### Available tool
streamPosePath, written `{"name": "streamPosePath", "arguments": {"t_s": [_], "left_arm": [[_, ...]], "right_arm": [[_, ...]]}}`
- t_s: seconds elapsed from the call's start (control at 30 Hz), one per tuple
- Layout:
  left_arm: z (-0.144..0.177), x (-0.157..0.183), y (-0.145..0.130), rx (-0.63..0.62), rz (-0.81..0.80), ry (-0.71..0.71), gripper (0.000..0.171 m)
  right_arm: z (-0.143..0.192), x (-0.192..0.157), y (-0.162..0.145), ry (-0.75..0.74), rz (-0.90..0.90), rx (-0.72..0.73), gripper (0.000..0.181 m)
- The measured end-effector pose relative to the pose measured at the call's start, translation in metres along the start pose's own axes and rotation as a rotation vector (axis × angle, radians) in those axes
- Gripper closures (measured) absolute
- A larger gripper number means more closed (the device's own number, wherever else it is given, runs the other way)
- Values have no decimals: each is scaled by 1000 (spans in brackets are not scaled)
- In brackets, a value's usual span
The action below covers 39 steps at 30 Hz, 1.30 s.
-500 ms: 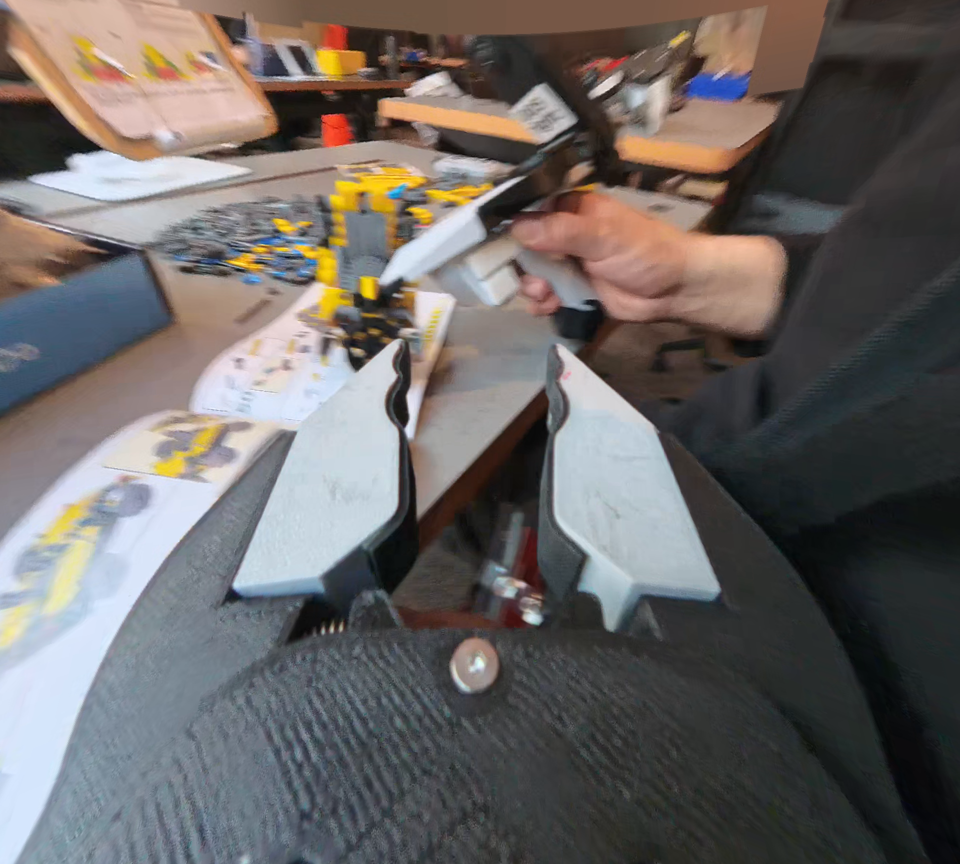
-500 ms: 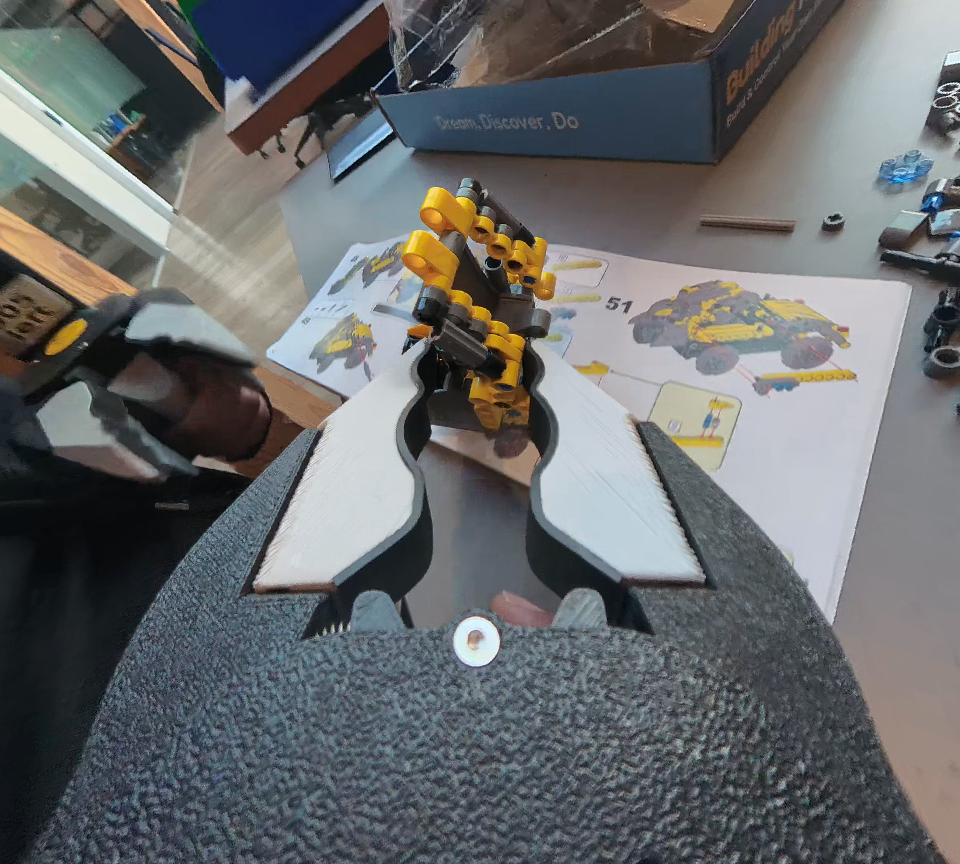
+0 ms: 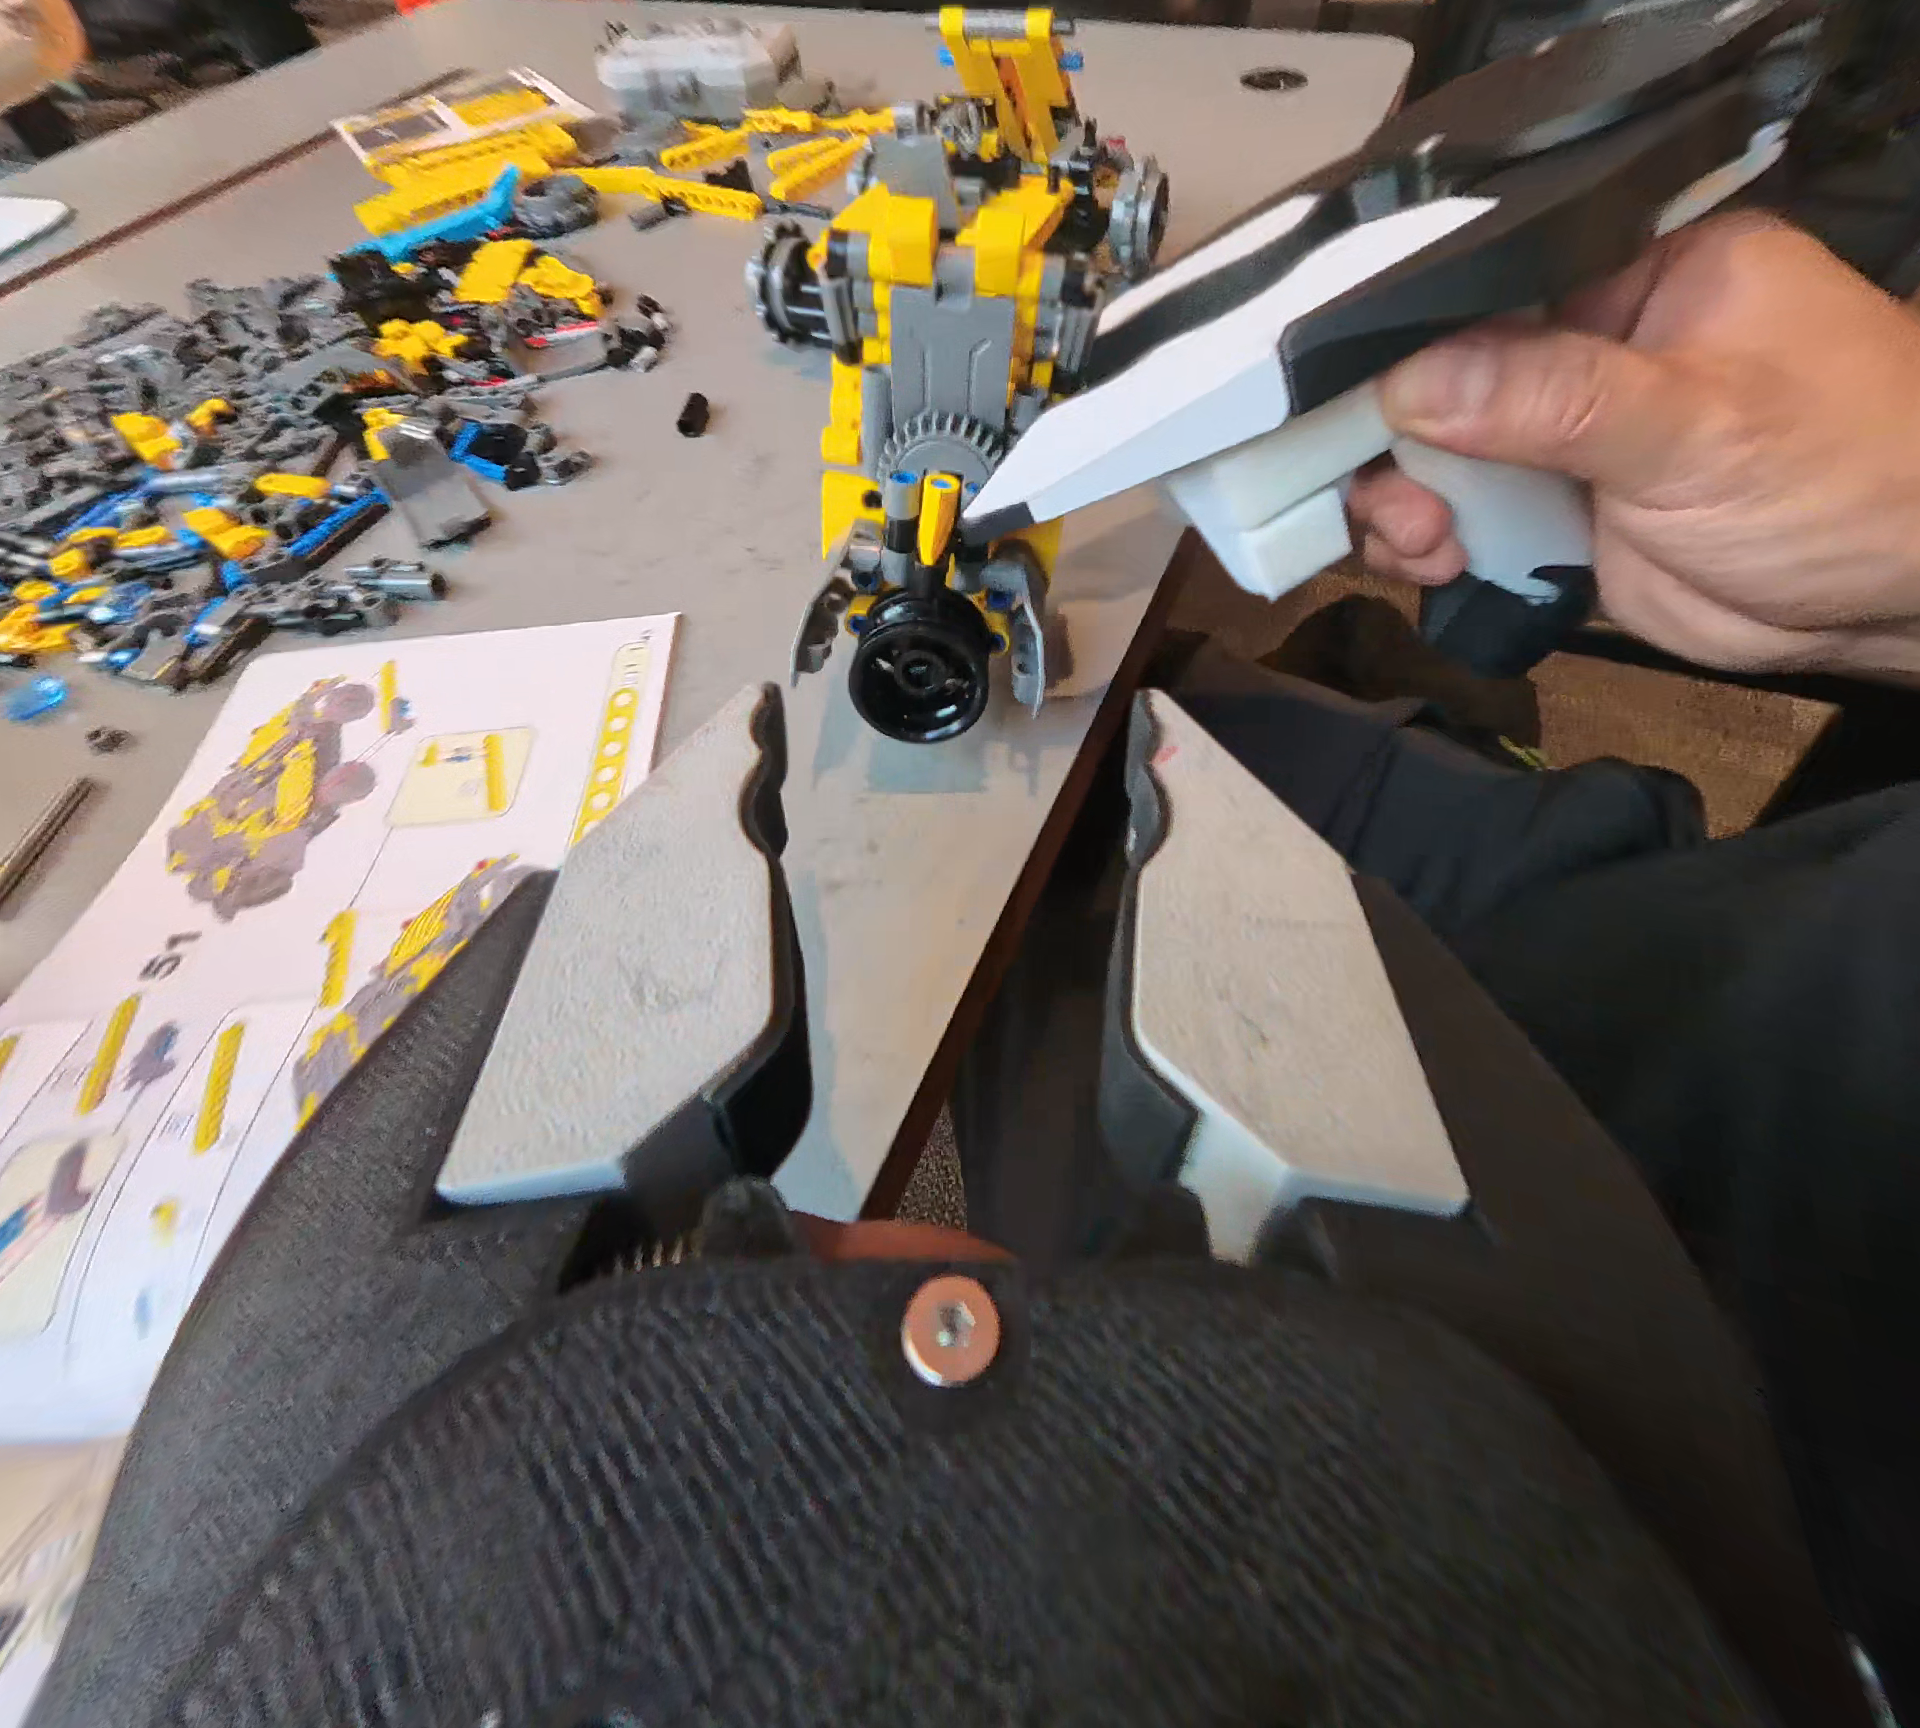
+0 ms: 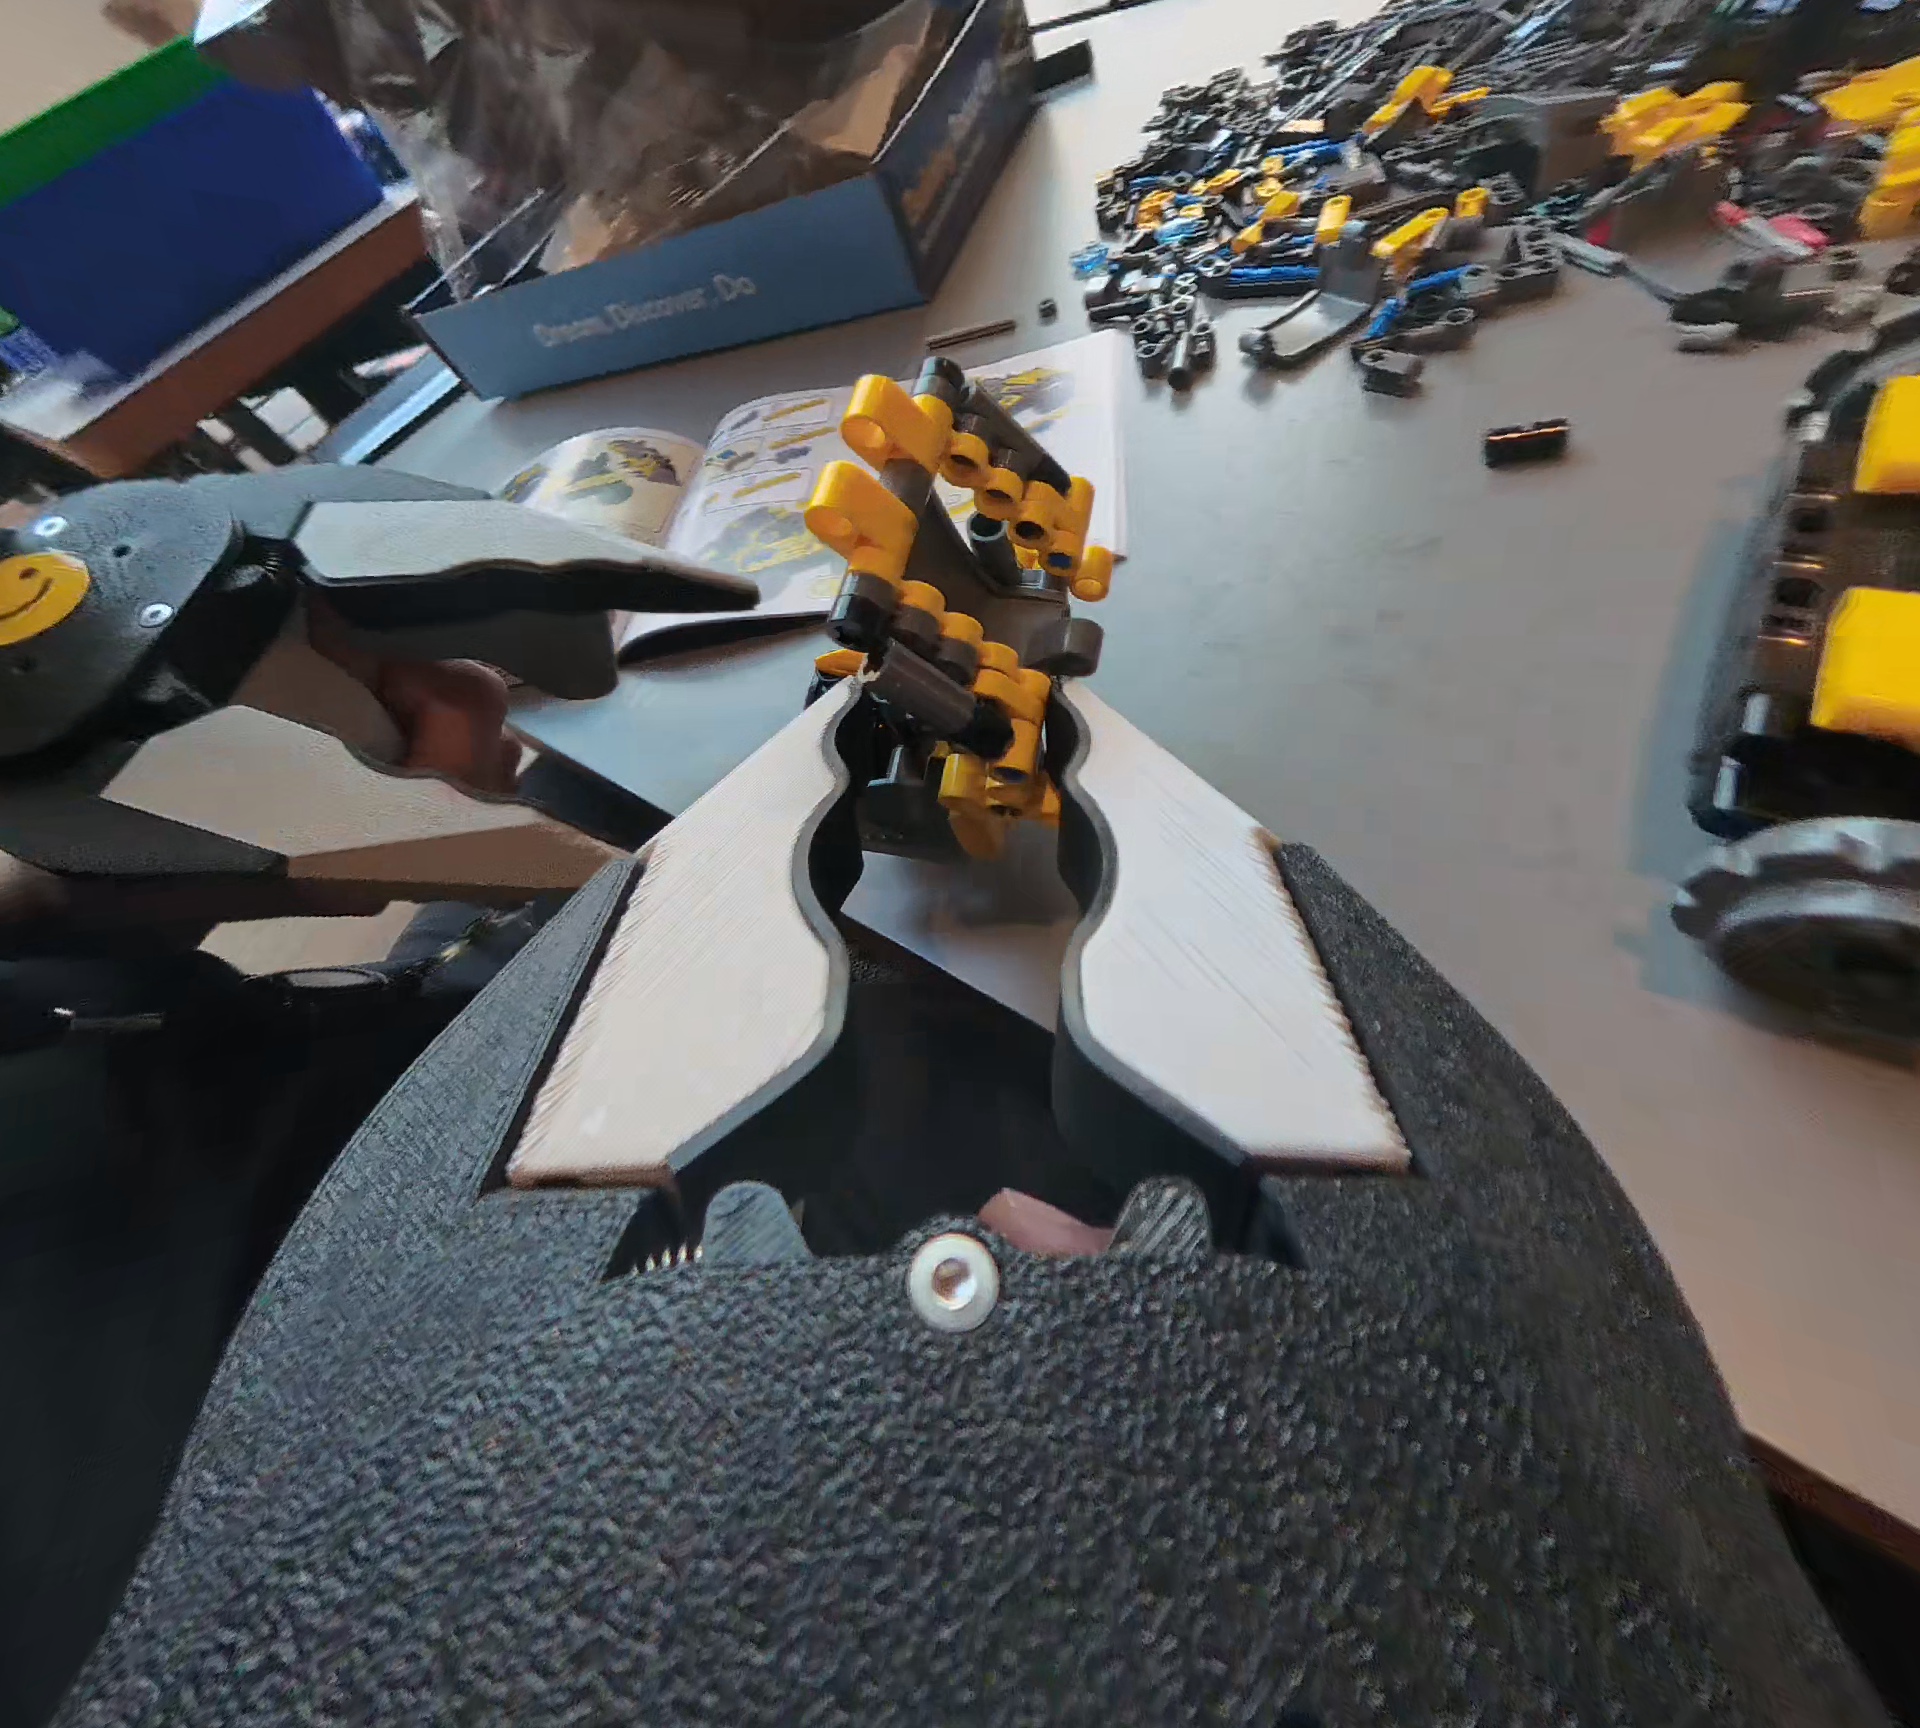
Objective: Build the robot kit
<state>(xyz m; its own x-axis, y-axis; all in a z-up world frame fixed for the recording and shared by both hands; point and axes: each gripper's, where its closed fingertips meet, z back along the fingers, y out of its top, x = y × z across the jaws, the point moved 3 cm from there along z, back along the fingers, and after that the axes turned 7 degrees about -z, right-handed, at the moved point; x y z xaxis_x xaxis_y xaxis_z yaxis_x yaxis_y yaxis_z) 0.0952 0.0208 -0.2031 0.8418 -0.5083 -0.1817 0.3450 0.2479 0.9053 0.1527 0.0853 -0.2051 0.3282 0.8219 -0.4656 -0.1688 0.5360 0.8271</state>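
Right wrist view shows the right tongs (image 4: 961, 712) clenched on a small yellow and dark grey plastic brick sub-assembly (image 4: 951, 598). They hold it in the air above the near edge of the grey tabletop (image 4: 1351, 639), just this side of the open paper instruction booklet (image 4: 665, 483). Its long axis runs on along the fingers, away from the hand. The yellow holed lugs are at the far end, leaning a little left. The left tongs (image 3: 956, 722) hang released and empty just beside it, not touching. The half-built yellow brick vehicle (image 3: 935, 307) stands well apart to the right
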Motion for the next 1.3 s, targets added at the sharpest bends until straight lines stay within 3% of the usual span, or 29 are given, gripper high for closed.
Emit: {"name": "streamPosePath", "arguments": {"t_s": [0.2,0.37,0.4,0.5,0.67,0.87,1.03,1.3], "left_arm": [[-34,-4,12,-43,-93,-29,109],[-60,5,17,-104,-105,-140,107],[-62,6,19,-99,-110,-151,114],[-68,1,23,-102,-179,-112,115],[-78,3,14,-178,-187,-174,107],[-93,-8,2,-268,-274,-200,111],[-95,-20,-1,-272,-249,-239,113],[-95,-26,-3,-281,-225,-264,113]], "right_arm": [[14,18,6,-58,-25,46,149],[21,31,7,-86,-33,61,149],[21,33,6,-85,-44,57,149],[24,38,3,-95,-57,58,149],[23,39,0,-102,-54,59,149],[16,39,2,-138,30,31,148],[19,30,5,-36,84,2,128],[26,51,-3,-46,39,-43,142]]}}
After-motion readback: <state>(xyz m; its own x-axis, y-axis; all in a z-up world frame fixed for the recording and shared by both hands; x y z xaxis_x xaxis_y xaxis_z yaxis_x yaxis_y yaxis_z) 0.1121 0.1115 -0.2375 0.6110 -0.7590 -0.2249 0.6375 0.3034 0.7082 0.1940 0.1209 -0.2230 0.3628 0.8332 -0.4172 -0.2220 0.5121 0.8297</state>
